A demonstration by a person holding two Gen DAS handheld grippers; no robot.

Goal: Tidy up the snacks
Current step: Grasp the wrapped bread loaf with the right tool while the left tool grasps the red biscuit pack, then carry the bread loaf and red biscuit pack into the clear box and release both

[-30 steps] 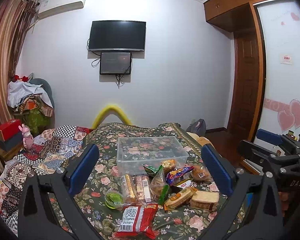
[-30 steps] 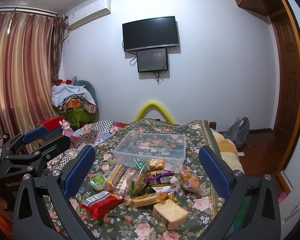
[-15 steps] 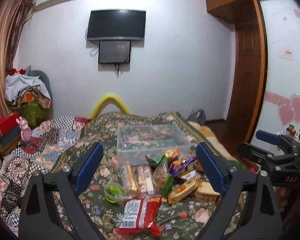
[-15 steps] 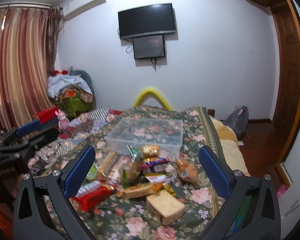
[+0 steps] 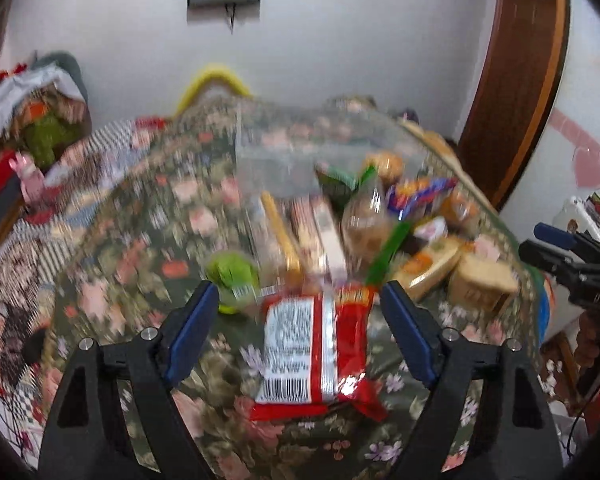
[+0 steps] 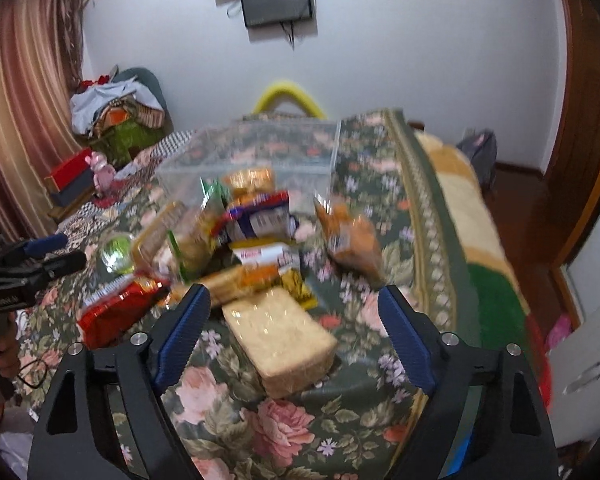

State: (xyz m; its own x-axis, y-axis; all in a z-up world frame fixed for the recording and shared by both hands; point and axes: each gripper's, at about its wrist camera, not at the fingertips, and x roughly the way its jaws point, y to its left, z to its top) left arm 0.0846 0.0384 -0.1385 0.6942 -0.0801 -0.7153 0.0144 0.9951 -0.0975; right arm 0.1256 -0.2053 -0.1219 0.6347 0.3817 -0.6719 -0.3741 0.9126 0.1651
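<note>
A pile of packaged snacks lies on a floral bedspread [image 5: 120,280] in front of a clear plastic box [image 5: 300,144], which also shows in the right wrist view [image 6: 260,148]. My left gripper [image 5: 298,316] is open and empty, its jaws spread on either side of a red snack packet [image 5: 316,352]. My right gripper [image 6: 294,320] is open and empty, its jaws spread around a pale wrapped bread block [image 6: 280,336]. The red packet also shows at the left in the right wrist view [image 6: 116,308]. Both views are blurred.
A green round cup [image 5: 232,276], biscuit sleeves [image 5: 300,236], an orange bag [image 6: 352,240] and a blue-red packet [image 6: 256,216] crowd the pile. The bed's edge [image 6: 472,220] drops to the floor on the right. Clutter [image 6: 112,108] stands by the curtain.
Both grippers have dropped and moved forward toward the snack pile. The red packet now sits between my left jaws and the bread block between my right jaws. Both stay open.
</note>
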